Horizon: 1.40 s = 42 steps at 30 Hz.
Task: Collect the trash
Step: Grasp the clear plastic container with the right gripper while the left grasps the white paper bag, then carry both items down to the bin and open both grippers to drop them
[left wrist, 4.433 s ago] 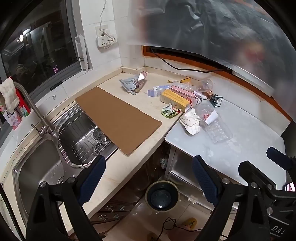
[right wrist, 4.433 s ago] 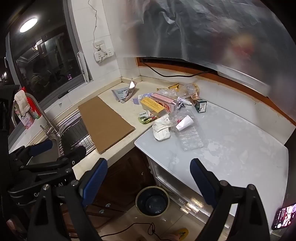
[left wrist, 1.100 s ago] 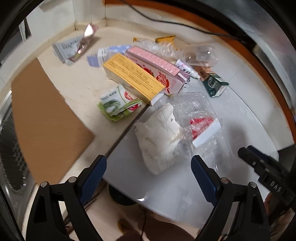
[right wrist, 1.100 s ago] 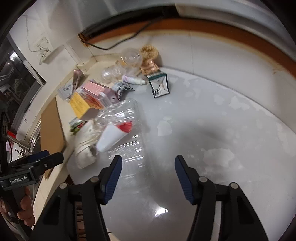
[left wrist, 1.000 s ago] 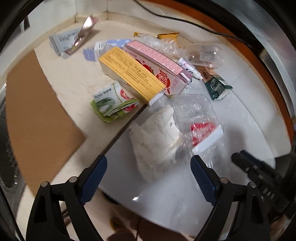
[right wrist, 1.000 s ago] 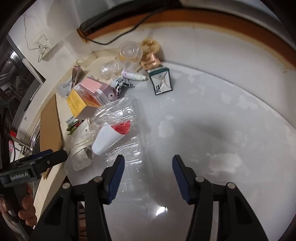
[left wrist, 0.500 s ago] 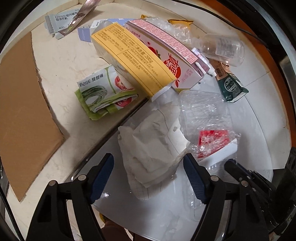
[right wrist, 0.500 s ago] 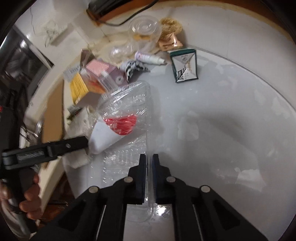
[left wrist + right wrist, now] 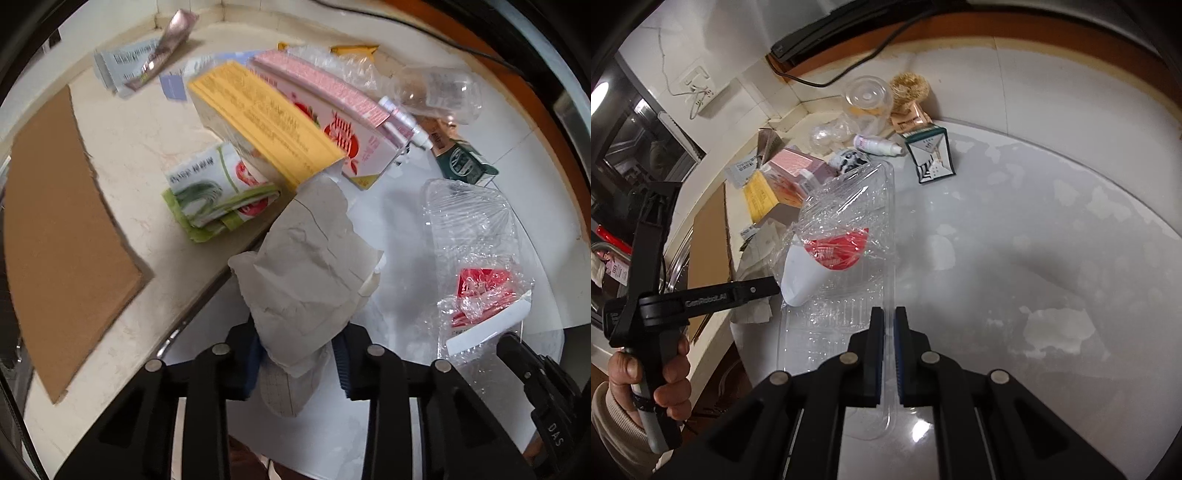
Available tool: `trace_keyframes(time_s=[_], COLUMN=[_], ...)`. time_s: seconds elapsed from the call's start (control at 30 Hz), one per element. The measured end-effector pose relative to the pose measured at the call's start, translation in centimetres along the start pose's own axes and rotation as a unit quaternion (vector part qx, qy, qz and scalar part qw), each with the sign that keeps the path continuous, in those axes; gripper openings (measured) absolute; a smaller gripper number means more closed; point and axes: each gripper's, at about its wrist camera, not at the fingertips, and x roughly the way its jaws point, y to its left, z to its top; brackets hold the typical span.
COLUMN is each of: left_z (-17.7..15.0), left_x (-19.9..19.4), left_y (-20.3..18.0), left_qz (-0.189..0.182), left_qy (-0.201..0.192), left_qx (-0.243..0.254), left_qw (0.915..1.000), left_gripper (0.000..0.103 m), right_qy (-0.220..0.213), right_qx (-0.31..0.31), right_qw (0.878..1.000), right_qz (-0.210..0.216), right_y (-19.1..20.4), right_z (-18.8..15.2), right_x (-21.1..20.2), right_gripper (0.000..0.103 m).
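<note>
Closest in, the left gripper [image 9: 297, 360] has its fingers drawn in on a crumpled paper bag [image 9: 306, 266], which rises from between them at the edge of the white table [image 9: 399, 206]. Beside it, the right gripper [image 9: 889, 354] is pinched nearly closed on the near rim of a clear plastic tray [image 9: 849, 236], whose long axis runs straight away from its fingers. Farther back lie cartons [image 9: 280, 118] and wrappers.
</note>
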Motion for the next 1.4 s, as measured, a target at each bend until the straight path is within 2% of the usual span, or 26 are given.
trace_keyframes(time_s=[0.2,0.37,0.47,0.8,1.03,1.2,1.4], left_z=[-1.8,-4.9,-7.3,-14.0,-18.5,-21.3,-24.1], left_x=[-5.1,-10.5,-13.5,-17.6,-16.7,-12.8,-6.2], left_y=[-0.7,0.4,1.8,5.0,7.5,9.6,11.9], left_qz=[0.012,0.018,0.019,0.016,0.024,0.023,0.024], left_qy=[-0.052,-0.081,-0.087,-0.084,-0.059,-0.007,0.036], left_qx=[0.04,0.066,0.08,0.103,0.118,0.107,0.104], left_qw=[0.9978,0.9943,0.9928,0.991,0.991,0.9939,0.9936], left_gripper=[0.03,0.03,0.03,0.03,0.03,0.03,0.03], right_qy=[-0.019,-0.032,-0.035,-0.035,-0.008,0.037,0.113], right_qx=[0.0,0.002,0.002,-0.009,-0.023,-0.018,0.003], right_qw=[1.0,0.999,0.999,0.999,1.0,0.999,0.993], right_qz=[-0.002,-0.003,0.001,0.009,-0.003,-0.012,-0.034], right_y=[1.5,3.9,5.7,11.7,14.8,15.4,14.4], right_z=[-0.9,-2.6,-3.9,-9.2,-14.0,-17.8,-23.0], right_x=[-2.5,-4.8,-6.0,-8.1,-7.2,-4.1,2.7], right_gripper=[0.005,0.005,0.005,0.005,0.005,0.005,0.005])
